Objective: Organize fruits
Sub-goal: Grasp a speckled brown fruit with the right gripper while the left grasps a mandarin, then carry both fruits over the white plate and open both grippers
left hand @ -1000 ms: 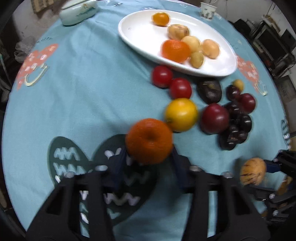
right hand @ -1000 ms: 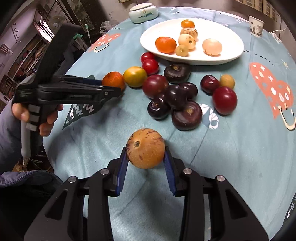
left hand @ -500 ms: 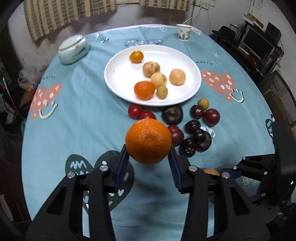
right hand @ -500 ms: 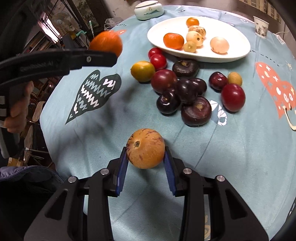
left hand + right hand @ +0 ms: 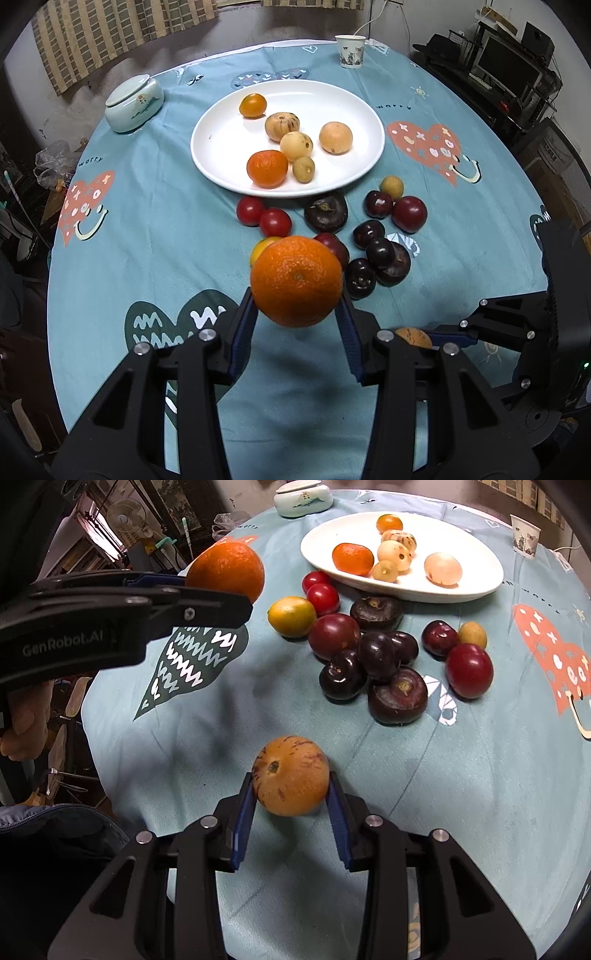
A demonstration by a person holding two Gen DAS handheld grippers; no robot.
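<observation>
The left claw [image 5: 297, 314] is clamped on a large orange [image 5: 296, 281], its blue pads pressed against both sides, and the fruit hangs clear of the table [image 5: 147, 229], above the near part of the loose fruit. The right claw [image 5: 291, 805] is clamped on a round tan fruit with dark streaks [image 5: 291, 775], held low over the blue cloth at the near edge. In the right wrist view the left claw enters from the left with a hand [image 5: 26, 720] on its grip. Farther off, a white plate [image 5: 221, 162] carries a smaller orange [image 5: 267, 168], a small orange tomato [image 5: 253, 105] and four pale tan fruits. Between the plate and the claws lie two red tomatoes [image 5: 263, 216], a yellow fruit [image 5: 291, 616] and a cluster of dark plums [image 5: 373, 664]. A lidded ceramic jar [image 5: 133, 102] stands at the far left, a paper cup [image 5: 350, 51] at the far right.
</observation>
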